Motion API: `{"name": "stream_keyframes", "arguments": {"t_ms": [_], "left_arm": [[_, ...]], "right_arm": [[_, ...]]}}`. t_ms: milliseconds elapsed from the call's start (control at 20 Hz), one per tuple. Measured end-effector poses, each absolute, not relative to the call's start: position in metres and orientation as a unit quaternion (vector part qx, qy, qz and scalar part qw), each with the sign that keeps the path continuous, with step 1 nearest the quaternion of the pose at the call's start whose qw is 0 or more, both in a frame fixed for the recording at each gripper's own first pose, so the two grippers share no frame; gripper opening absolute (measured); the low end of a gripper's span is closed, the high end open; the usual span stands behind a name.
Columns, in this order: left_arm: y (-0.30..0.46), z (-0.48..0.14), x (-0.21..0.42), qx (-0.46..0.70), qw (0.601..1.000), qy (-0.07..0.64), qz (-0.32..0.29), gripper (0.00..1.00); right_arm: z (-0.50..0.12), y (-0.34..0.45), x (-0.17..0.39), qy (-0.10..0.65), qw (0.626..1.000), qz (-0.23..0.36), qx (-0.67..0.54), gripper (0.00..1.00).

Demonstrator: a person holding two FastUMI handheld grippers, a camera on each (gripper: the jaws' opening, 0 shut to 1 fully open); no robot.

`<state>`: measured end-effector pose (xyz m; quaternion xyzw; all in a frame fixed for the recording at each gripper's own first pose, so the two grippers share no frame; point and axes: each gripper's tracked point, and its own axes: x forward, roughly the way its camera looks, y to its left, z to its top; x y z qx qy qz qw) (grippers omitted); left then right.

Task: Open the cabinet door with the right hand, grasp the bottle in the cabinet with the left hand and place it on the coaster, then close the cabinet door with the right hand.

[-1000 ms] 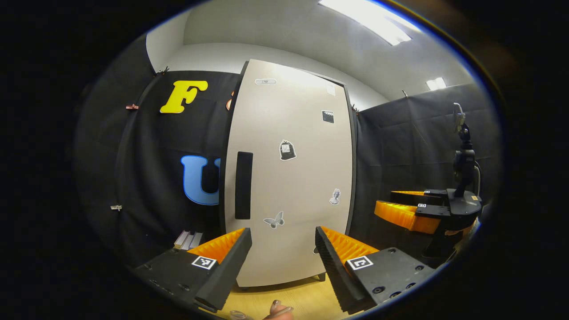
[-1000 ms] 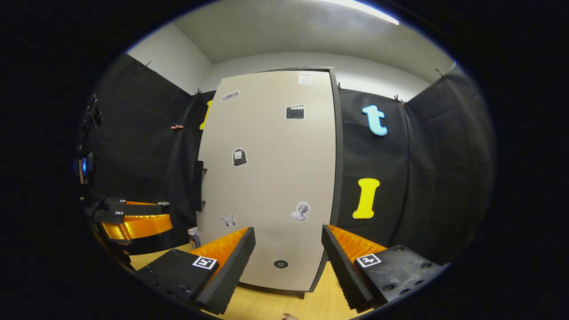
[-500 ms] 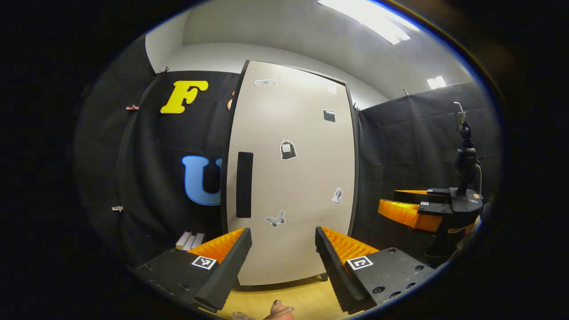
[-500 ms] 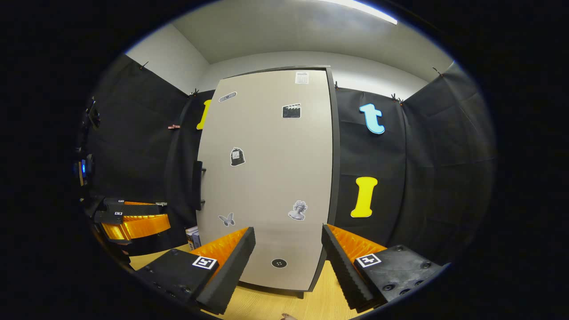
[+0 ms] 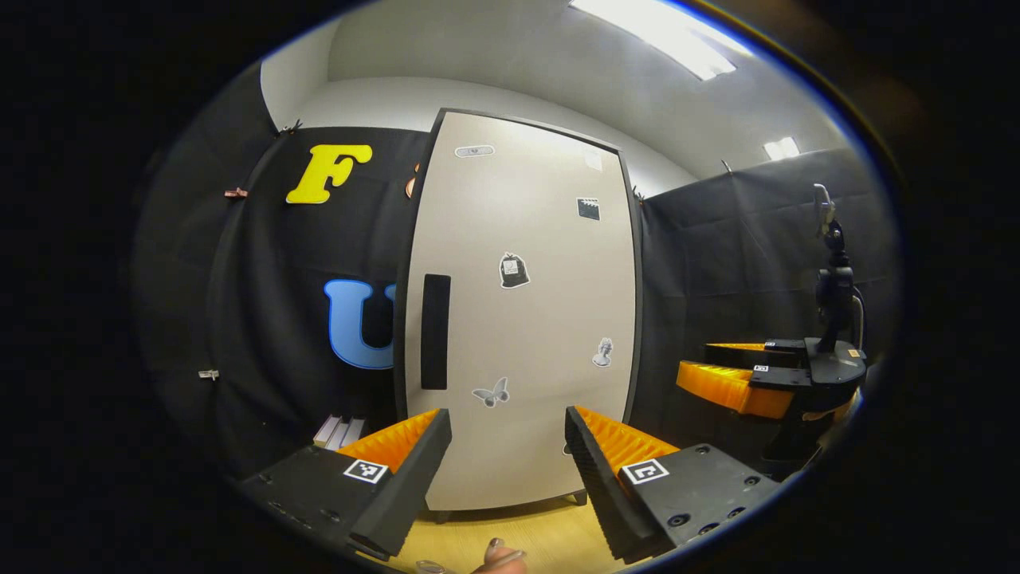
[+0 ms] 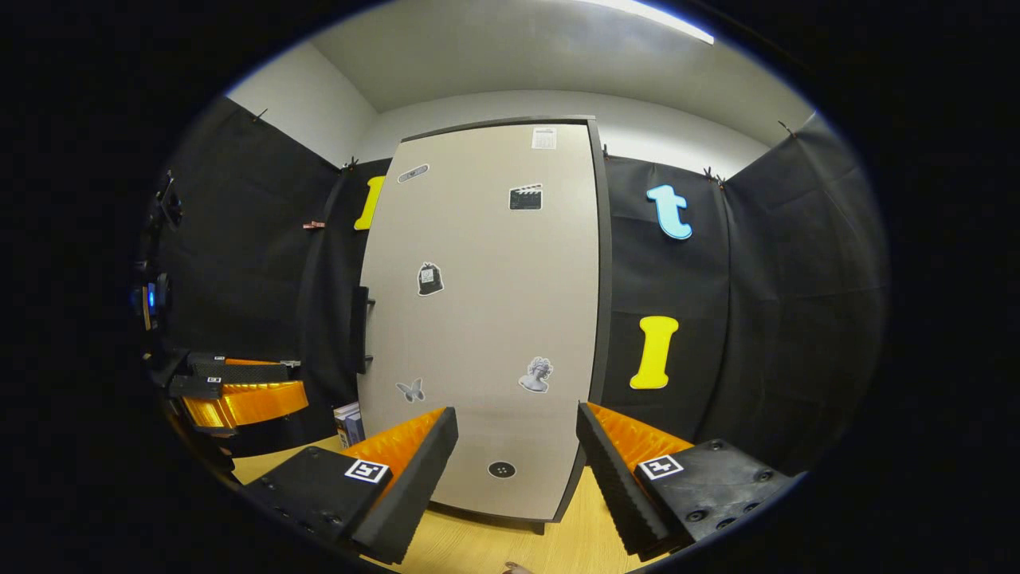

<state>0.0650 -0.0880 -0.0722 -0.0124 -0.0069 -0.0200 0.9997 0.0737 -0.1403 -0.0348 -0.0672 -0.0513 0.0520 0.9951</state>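
So the cabinet door (image 5: 522, 319) is flat shut, a tall beige panel with a handful of little stickers on it and a dark vertical handle (image 5: 435, 331) down its left edge. In the right gripper view that handle (image 6: 359, 328) sticks out sideways off the same edge of the door (image 6: 486, 319). The bottle is somewhere behind the door, so there's no telling where it sits. The left gripper (image 5: 508, 442) hangs right in front of the door's lower half, fingers spread wide and gripping nothing; the handle is up and to the left of it. The right gripper (image 6: 516, 442) is also parked in front of the door's bottom part, fingers just as wide apart and empty. From the left gripper view the right gripper (image 5: 729, 375) shows off to the right of the door, well apart from it, and from the right gripper view the left gripper (image 6: 239, 391) sits to the door's left. The door stands on a light wooden worktop (image 5: 550, 534). A small stack of books (image 5: 338, 430) lies by the door's bottom left corner.
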Motion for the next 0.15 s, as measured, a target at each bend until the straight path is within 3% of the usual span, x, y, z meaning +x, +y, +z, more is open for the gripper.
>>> {"name": "stream_keyframes", "arguments": {"t_ms": [150], "left_arm": [[-0.0871,-0.0721,0.0654,-0.012,1.0,-0.004,-0.017,0.91]], "right_arm": [[-0.0364,-0.138,0.0731,-0.049,0.995,0.055,-0.069,0.97]]}}
